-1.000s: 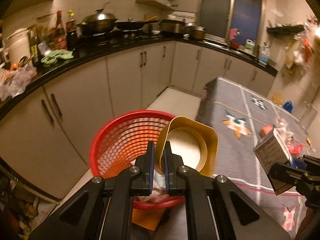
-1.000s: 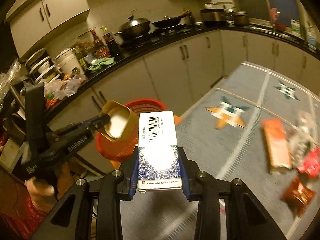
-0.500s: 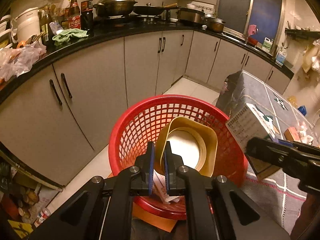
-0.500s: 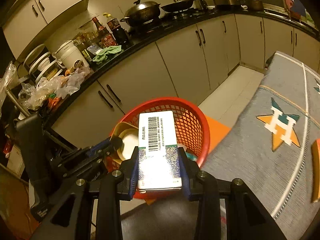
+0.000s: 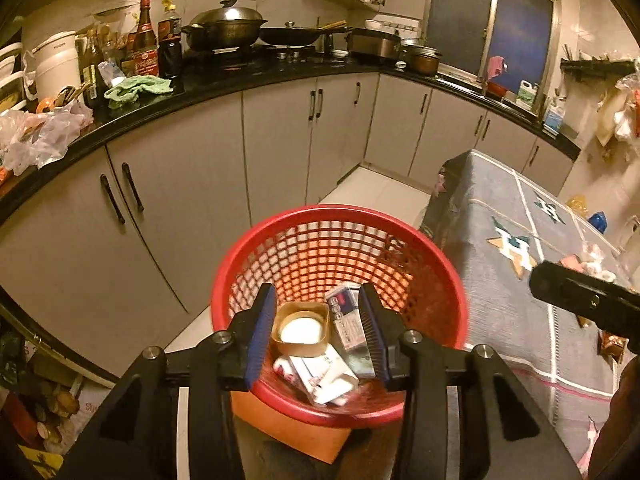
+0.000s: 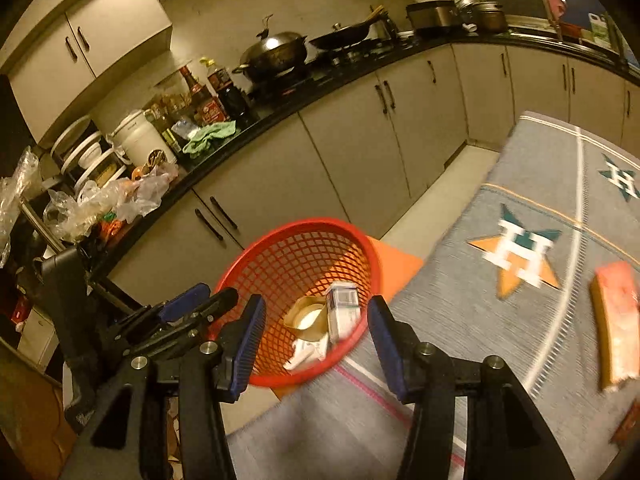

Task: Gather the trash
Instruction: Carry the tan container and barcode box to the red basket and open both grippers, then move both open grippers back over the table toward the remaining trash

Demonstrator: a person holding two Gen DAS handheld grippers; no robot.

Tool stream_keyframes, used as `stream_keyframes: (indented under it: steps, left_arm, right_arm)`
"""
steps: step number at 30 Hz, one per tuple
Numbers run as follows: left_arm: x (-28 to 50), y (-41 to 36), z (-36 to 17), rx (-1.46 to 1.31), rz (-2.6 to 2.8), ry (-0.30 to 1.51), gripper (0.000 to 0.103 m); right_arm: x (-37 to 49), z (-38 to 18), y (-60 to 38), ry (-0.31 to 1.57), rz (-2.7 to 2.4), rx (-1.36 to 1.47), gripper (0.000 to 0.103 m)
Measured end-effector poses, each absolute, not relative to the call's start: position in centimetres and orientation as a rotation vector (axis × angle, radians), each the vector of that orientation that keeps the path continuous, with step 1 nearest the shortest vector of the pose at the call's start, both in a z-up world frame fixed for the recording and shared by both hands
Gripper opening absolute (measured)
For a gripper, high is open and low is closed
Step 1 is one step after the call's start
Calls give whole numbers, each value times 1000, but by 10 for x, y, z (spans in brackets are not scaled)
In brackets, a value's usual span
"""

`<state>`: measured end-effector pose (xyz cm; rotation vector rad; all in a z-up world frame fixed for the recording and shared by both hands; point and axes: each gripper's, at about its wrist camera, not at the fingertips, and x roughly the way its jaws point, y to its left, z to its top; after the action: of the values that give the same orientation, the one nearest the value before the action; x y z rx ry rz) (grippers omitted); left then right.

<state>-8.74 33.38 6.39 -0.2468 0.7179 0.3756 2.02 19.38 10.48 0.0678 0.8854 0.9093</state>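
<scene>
- Left gripper [image 5: 316, 340]: jaws spread wide, nothing between them; it hangs right over the red basket [image 5: 440, 280].
- Right gripper [image 6: 316, 340]: also wide open & empty, just above the basket's near rim, w/ the desk [image 6: 500, 320] edge directly below & to its right.
- Trash in basket, straight below both grippers: gold cup [image 5: 301, 328] upright-ish, a printed carton [image 5: 348, 320] leaning beside it, white wrappers [image 5: 324, 376] under them. Looks settled, tho the view is a bit blurred.
- Trash to collect: orange packet [image 6: 614, 320] on the desk, off to the right gripper's right; more bits past it at the frame edge, too blurred to name.
- Risks, as I judge: basket seems light & sits on an orange block [image 6: 396, 264] beside the desk, so a gripper finger clipping the rim on the way out could tip it & spill the lot.
- Both grippers crowd the same opening; swinging right w/o lifting 1st could knock one into the other.
- Desk cloth may snag & bunch under a low finger when scooping the flat packet.
- Room: open air above the basket; clear floor ahead toward the cabinets [image 5: 280, 140]; desk top wide & mostly bare to the right.
</scene>
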Motion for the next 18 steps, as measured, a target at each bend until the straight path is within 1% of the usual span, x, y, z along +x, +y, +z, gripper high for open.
stream_keyframes:
  steps: [10,18]
  left_arm:
    - [-86,259,76,-177,245,727,43]
    - [-73,172,78,-77,97,766,45]
  right_arm:
    - [4,104,89,872,810,137,57]
    - [9,109,-42,837,614,226,57]
